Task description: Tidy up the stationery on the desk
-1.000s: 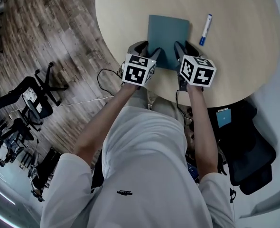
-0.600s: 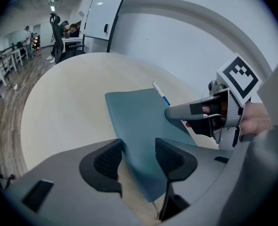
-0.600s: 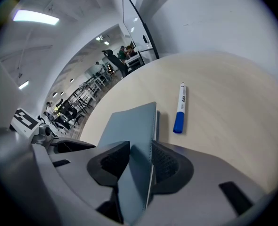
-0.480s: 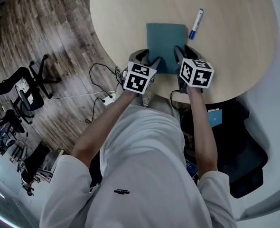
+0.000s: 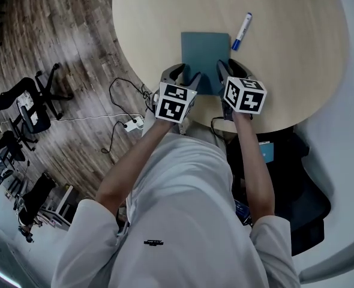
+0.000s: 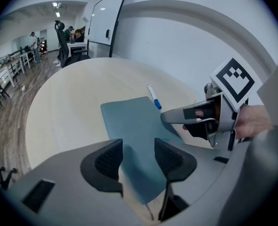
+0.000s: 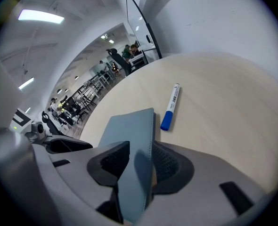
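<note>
A teal notebook (image 5: 204, 50) lies on the round pale wooden table (image 5: 297, 53), near its front edge. A white marker with a blue cap (image 5: 241, 31) lies just right of the notebook's far corner. My left gripper (image 5: 185, 74) is at the notebook's near left corner, open, with that corner (image 6: 129, 126) showing in the gap between its jaws (image 6: 138, 157). My right gripper (image 5: 231, 65) is at the near right edge. In the right gripper view that edge (image 7: 129, 126) stands tilted up between the jaws (image 7: 139, 161), which are shut on it. The marker (image 7: 170, 106) lies beyond it.
White cables and a power strip (image 5: 132, 125) lie on the wood floor left of the table. Black office chairs (image 5: 27, 110) stand farther left. A dark chair or bag (image 5: 303, 179) sits under the table's right side. A white wall (image 6: 186, 41) curves behind the table.
The head view has drifted, so the table sits slightly higher and to the left in the picture. Both grippers stay at the notebook's near edge. The marker has not moved.
</note>
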Demonstrator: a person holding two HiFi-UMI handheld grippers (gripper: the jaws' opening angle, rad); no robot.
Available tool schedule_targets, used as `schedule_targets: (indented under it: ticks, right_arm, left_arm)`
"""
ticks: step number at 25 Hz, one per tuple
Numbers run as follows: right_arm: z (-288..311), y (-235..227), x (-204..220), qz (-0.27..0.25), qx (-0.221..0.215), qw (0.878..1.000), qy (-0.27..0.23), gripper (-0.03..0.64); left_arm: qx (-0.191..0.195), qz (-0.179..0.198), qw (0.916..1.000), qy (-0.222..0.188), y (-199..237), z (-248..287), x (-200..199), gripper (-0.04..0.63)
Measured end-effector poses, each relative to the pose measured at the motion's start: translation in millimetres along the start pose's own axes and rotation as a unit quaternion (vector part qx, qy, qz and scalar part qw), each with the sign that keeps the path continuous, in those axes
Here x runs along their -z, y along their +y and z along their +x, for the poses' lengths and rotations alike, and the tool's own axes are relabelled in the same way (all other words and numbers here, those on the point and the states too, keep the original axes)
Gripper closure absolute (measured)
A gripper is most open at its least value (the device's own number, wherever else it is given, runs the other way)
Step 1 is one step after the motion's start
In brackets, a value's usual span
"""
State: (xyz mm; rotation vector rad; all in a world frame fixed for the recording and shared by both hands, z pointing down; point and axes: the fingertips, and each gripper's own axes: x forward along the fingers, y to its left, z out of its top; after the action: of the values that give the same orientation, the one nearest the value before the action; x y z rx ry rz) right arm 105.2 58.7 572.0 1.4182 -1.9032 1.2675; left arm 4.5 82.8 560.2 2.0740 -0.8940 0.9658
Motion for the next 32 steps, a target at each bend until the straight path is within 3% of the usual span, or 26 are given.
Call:
schedule_targets:
  ticks: [8,15,24,26,32]
  right_arm:
    - [-15,-17,-31,0.015,0.027,0.999,-0.038,0.453]
    - [-2,-52,-56,0.035,0.061,0.996,-0.054,0.453]
    - [34,-71,-76,0.038,0.099,0.994,-0.015,0.454]
    - [35,-75,-74,0.038,0.117,0.992,-0.006,0.508]
    - [30,-78,-72,0.046,0.126,0.991,-0.001,0.529]
  left_arm:
    - [0.028,-0.002,0.9994,-0.02,-37,1,-28,0.376]
    - [0.021,0.009,0.9994,-0.027,-34,14,-51,0.399]
    - [0.02,0.009,0.9994,-0.026,-19,29,-71,0.42]
    - [0.023,0.01,0.9995,-0.022,-19,30,-70,0.422]
    - [0.027,0.013,0.9994,-0.019,-18,27,-63,0.426]
